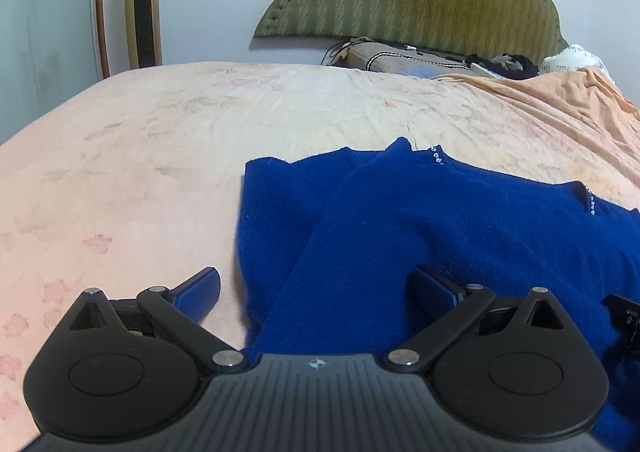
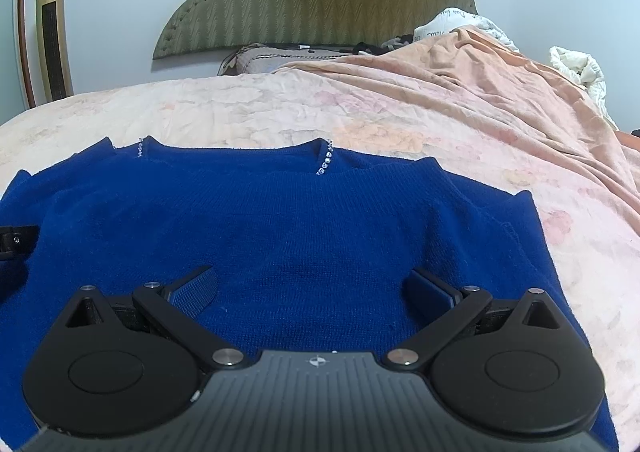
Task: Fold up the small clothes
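Sweater [image 2: 304,220] flat (both grippers spread wide).

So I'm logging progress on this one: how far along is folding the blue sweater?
Done: the blue sweater lies spread on the bed, and in the left wrist view its left sleeve already lies folded across the body. In hand: nothing; the left gripper and right gripper are both open over the knit. Left: the remaining folds, since it's still nearly full width.
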`<control>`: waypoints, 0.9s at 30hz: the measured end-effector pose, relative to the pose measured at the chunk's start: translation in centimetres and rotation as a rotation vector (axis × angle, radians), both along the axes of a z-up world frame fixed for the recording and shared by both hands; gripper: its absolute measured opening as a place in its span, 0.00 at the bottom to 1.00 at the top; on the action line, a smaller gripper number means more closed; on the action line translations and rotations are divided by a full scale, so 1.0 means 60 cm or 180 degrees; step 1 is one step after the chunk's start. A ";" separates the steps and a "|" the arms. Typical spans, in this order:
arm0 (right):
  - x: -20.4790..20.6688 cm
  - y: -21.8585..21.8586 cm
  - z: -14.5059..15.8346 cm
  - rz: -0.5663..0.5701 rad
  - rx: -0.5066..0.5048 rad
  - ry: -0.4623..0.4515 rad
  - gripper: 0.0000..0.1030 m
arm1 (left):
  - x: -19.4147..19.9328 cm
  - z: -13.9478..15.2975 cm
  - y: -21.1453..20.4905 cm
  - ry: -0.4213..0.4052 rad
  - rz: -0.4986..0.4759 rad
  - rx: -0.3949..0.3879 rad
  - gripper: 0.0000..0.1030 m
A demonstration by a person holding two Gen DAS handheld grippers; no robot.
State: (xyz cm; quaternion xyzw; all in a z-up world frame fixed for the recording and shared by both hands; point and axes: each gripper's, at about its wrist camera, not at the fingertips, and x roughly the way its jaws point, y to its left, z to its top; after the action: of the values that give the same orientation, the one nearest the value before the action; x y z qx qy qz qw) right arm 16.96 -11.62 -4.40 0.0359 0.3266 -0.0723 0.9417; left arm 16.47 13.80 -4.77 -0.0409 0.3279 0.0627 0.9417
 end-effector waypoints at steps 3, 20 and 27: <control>0.001 -0.002 0.000 -0.0002 0.0031 0.0004 1.00 | 0.000 0.000 -0.002 -0.0006 0.0000 0.0035 1.00; 0.005 -0.002 0.000 -0.0009 0.0071 -0.0003 1.00 | -0.004 0.003 -0.034 -0.0080 0.0024 0.0476 1.00; 0.004 -0.003 0.000 -0.0011 0.0060 0.0001 1.00 | -0.003 0.004 -0.026 -0.0068 0.0018 0.0395 1.00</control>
State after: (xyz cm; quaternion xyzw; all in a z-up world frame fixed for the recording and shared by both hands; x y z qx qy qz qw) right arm 17.19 -11.79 -4.39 0.0453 0.3274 -0.0707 0.9411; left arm 16.30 12.25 -4.55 0.0159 0.3132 0.0852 0.9457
